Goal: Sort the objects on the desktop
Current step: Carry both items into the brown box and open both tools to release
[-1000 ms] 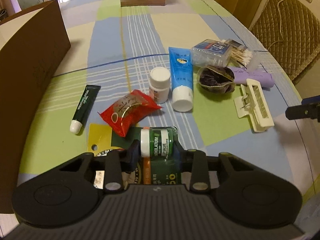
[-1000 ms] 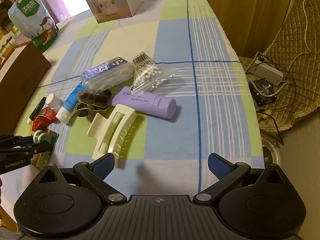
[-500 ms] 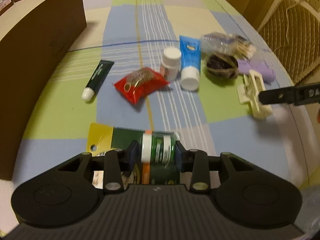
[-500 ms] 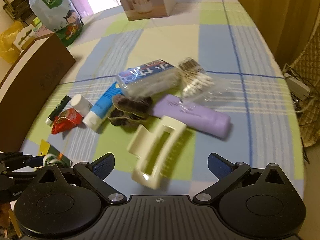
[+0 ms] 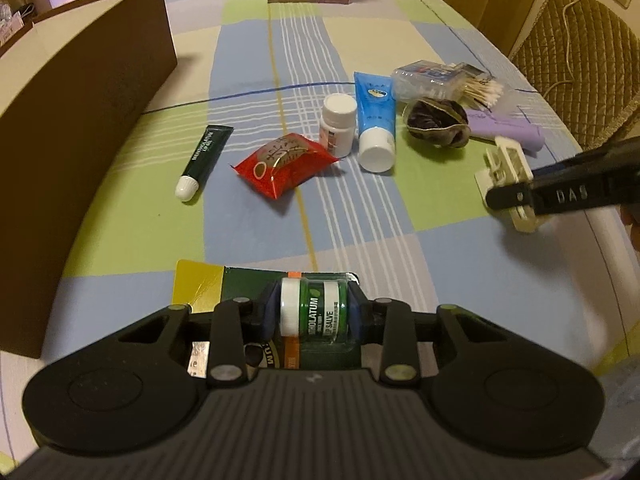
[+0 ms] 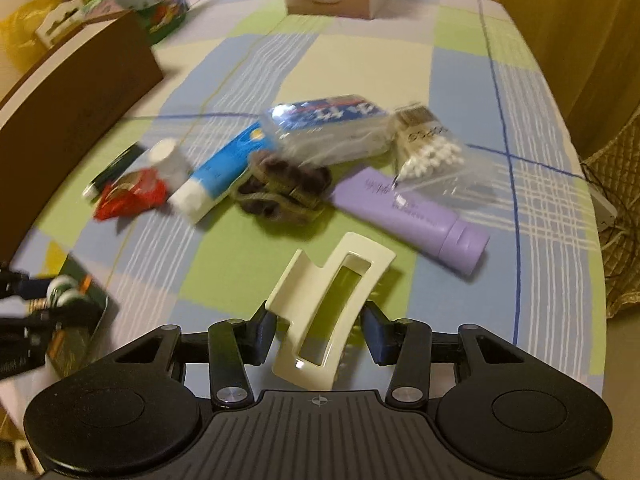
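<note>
Closing around the cream hair claw (image 6: 328, 312), the right gripper (image 6: 320, 330) has the clip between its fingers near the bench's (image 5: 248, 64) front edge, gaps still showing beside both pads. The left gripper (image 5: 314, 314) pinches a carded lip salve jar (image 5: 312, 312), front left.

Two matte-black handheld grippers: the left gripper (image 5: 314, 316) and right gripper (image 6: 319, 334) each show a ribbed central housing, twin round side discs, silver pivot screws, yellow-green studs and dark blue fingers (image 6: 376, 332); white lettering marks one arm.
</note>
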